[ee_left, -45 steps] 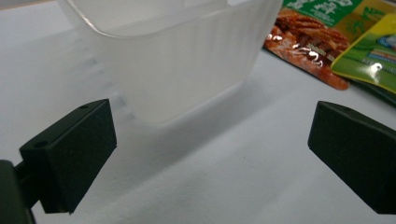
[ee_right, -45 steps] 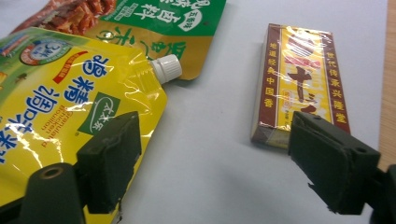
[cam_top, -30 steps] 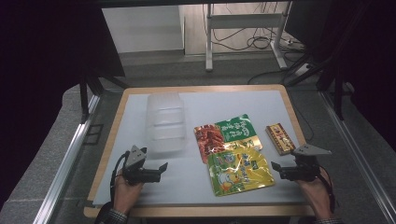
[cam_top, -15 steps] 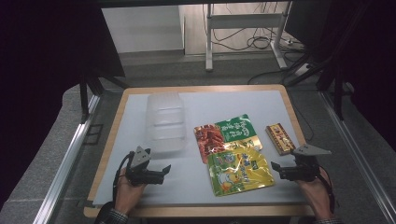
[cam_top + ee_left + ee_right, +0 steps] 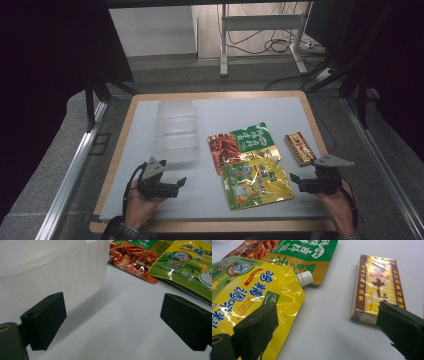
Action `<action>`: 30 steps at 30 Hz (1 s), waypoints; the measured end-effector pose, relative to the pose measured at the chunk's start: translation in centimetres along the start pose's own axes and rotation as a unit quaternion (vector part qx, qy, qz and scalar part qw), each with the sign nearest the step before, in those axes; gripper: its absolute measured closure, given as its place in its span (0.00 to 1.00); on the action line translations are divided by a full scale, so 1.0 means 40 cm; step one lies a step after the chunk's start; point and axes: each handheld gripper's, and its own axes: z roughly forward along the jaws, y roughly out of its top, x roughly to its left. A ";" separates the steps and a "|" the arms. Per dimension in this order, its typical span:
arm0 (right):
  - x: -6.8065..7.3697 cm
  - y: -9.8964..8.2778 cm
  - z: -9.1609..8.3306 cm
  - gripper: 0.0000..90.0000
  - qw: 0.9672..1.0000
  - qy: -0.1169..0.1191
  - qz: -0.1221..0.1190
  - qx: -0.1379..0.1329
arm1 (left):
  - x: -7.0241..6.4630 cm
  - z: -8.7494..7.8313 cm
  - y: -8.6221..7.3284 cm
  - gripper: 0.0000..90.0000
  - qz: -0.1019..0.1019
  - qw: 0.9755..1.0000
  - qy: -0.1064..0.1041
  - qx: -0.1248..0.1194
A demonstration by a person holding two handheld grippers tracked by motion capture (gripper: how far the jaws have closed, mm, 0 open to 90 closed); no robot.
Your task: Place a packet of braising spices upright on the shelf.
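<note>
A clear plastic container [image 5: 176, 131] [image 5: 50, 272] stands left of centre on the white mat. To its right lie a red-and-green snack pouch [image 5: 240, 145] [image 5: 132, 255] [image 5: 294, 250] and a yellow spouted pouch [image 5: 256, 182] [image 5: 185, 262] [image 5: 249, 287] that overlaps it. A brown-and-yellow box [image 5: 300, 148] [image 5: 377, 287] lies farther right. My left gripper [image 5: 177, 182] [image 5: 112, 325] hovers in front of the container, open; its jaws have just been closing a little, with nothing between them. Beside the yellow pouch's right edge, my right gripper [image 5: 295, 180] [image 5: 327, 332] is open, with bare mat between its jaws.
The white mat [image 5: 215, 110] covers a wood-edged table [image 5: 115, 150]. Aluminium rails [image 5: 75, 165] run along both sides. Behind the table, a metal stand [image 5: 260, 22] and cables rest on the floor. Bare mat lies at the back right and along the front.
My left gripper has edged a little to the right, toward the pouches. The right gripper and all the objects have kept still.
</note>
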 end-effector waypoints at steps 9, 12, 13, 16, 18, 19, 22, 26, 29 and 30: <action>0.005 0.002 0.001 0.04 1.000 0.001 -0.004 0.000 | -0.016 -0.003 0.012 0.26 0.004 1.000 -0.027 -0.011; 0.005 0.002 0.002 0.04 1.000 0.002 -0.004 0.000 | -0.020 -0.002 0.014 0.35 0.005 0.999 -0.038 -0.011; 0.006 0.002 0.002 0.04 1.000 0.001 -0.005 -0.001 | -0.022 -0.001 0.015 0.36 0.006 0.999 -0.043 -0.012; 0.006 0.003 0.002 0.04 1.000 0.001 -0.004 -0.001 | -0.028 0.003 0.019 0.39 0.008 0.999 -0.052 -0.012; 0.007 0.002 0.002 0.04 1.000 0.002 -0.005 -0.001 | -0.034 0.006 0.021 0.42 0.010 0.998 -0.054 -0.010; 0.008 0.003 0.003 0.04 1.000 0.003 -0.006 0.000 | -0.036 0.008 0.022 0.45 0.011 0.998 -0.057 -0.008; 0.009 0.003 0.003 0.04 1.000 0.004 -0.005 -0.001 | -0.046 0.013 0.027 0.48 0.014 0.998 -0.065 -0.007; 0.010 0.003 0.004 0.04 1.000 0.005 -0.007 0.000 | -0.061 0.022 0.034 0.55 0.019 0.997 -0.077 -0.006; 0.011 0.003 0.004 0.04 1.000 0.005 -0.007 0.000 | -0.069 0.027 0.039 0.62 0.023 0.996 -0.084 -0.006; 0.011 0.003 0.004 0.04 1.000 0.006 -0.007 0.000 | -0.072 0.028 0.041 0.64 0.025 0.996 -0.086 -0.007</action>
